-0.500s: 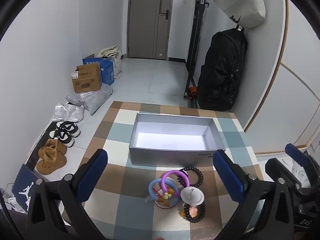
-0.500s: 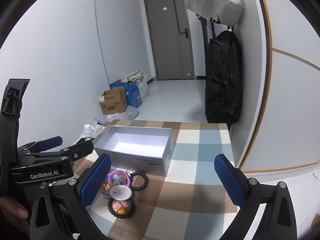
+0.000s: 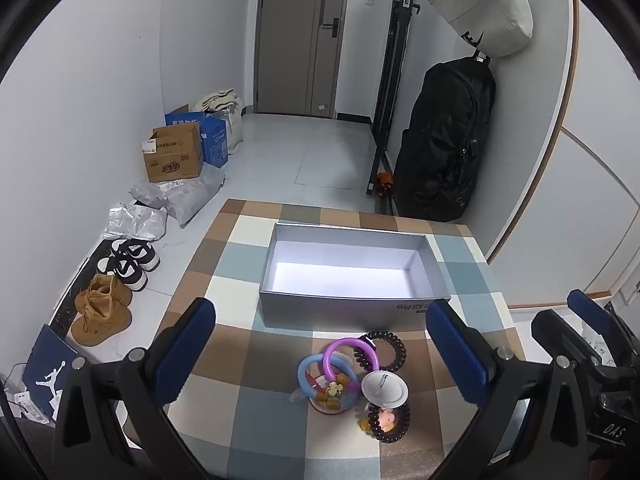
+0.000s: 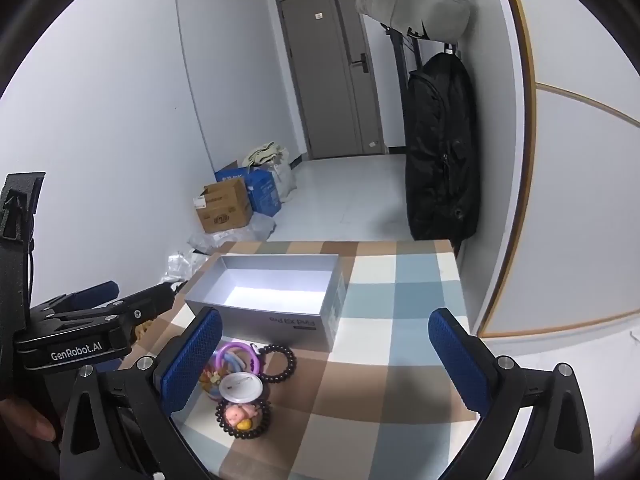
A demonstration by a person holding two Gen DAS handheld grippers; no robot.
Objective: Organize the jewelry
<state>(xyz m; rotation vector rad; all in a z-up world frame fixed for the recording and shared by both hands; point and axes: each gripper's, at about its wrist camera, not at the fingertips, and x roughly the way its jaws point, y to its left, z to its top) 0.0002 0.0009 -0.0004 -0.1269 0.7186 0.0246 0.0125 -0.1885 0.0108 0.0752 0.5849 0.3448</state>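
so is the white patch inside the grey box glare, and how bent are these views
Left wrist view: the floor of the grey box shows a bright washed-out band, probably reflected room light; the door frame and walls bow outward, with black corners. Right wrist view: the same glare in the box, stronger bending along the right wall trim; the jewelry pile stays sharp.

The checked tablecloth (image 3: pixel 224 408) looks like smooth matt cloth; the grey box (image 3: pixel 340 312) on it is matt card with a paler, lit floor inside; near it lie glossy plastic rings (image 3: pixel 340 360), dark shiny bead bracelets (image 3: pixel 390 420) and a smooth white disc (image 3: pixel 385 390).
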